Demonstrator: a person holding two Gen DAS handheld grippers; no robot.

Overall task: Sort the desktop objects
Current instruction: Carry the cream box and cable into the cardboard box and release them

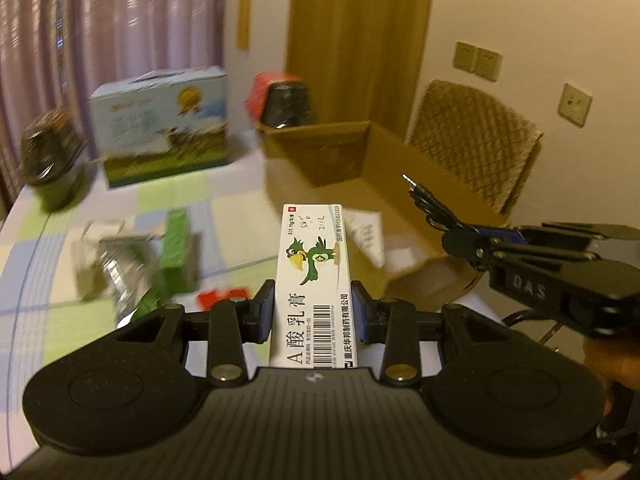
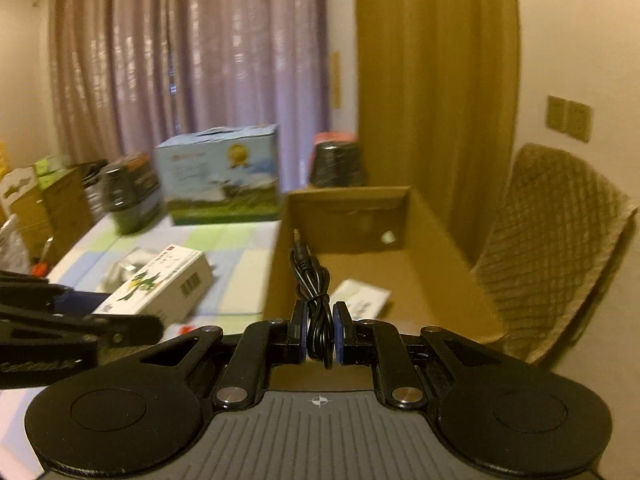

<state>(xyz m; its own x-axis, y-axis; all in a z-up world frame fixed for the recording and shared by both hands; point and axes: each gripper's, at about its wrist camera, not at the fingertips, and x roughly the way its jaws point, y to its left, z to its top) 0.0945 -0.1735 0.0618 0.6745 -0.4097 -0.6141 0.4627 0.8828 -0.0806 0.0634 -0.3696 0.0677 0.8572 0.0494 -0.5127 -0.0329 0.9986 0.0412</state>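
Note:
My left gripper [image 1: 313,312] is shut on a white medicine box [image 1: 312,276] with a green bird picture, held above the table near the open cardboard box [image 1: 404,184]. My right gripper [image 2: 320,332] is shut on a coiled black audio cable [image 2: 312,280], held over the near edge of the cardboard box [image 2: 432,232]. The right gripper [image 1: 460,240] with the cable [image 1: 424,200] shows at the right of the left wrist view. The medicine box [image 2: 160,284] and left gripper [image 2: 132,320] show at the left of the right wrist view. A white packet [image 2: 362,298] lies inside the cardboard box.
On the checked tablecloth [image 1: 224,200] lie a green box [image 1: 176,244], a foil pack [image 1: 112,260] and a red item [image 1: 222,296]. A blue carton [image 1: 160,128] and dark jars [image 1: 52,160] [image 1: 284,100] stand at the back. A woven chair [image 2: 552,248] is at the right.

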